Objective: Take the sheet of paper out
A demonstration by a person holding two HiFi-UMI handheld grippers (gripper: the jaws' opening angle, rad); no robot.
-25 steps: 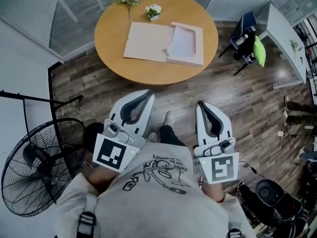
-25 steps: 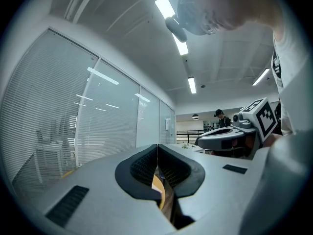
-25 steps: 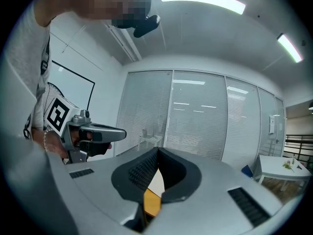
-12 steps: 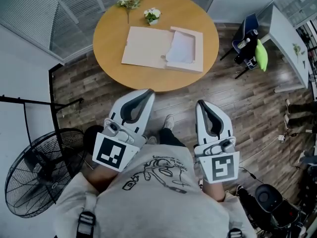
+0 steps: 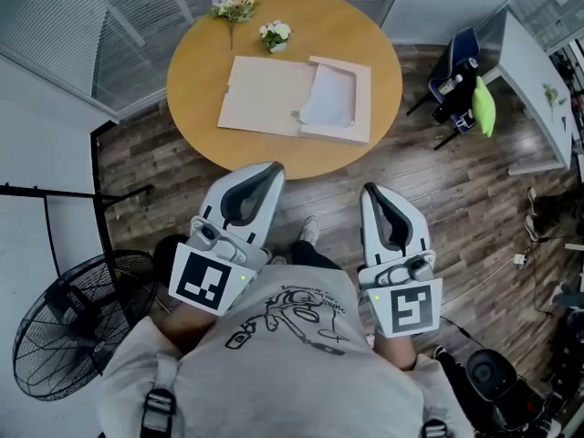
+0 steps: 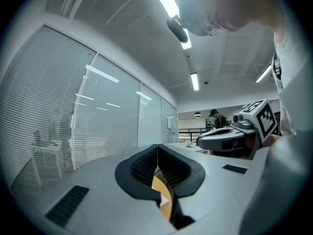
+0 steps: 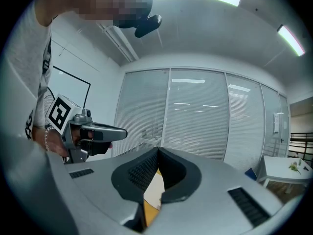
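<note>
Both sets of jaws together, empty: left gripper (image 5: 272,170) and right gripper (image 5: 370,192) sit short of the table (image 5: 196,57), probably a carry pose. Sheet of paper (image 5: 330,100) lies in the open folder (image 5: 265,94), toward the table's right edge.

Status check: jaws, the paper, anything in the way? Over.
Left gripper and right gripper shut, empty, short of table. Sheet of paper lies in open folder. Flowers beyond folder, apart from it.

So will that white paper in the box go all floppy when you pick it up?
Probably yes: the sheet of paper looks thin, lying in the open cardboard box, so it would likely droop from one pinched corner. It also looks light, so a push might slide it easily.
</note>
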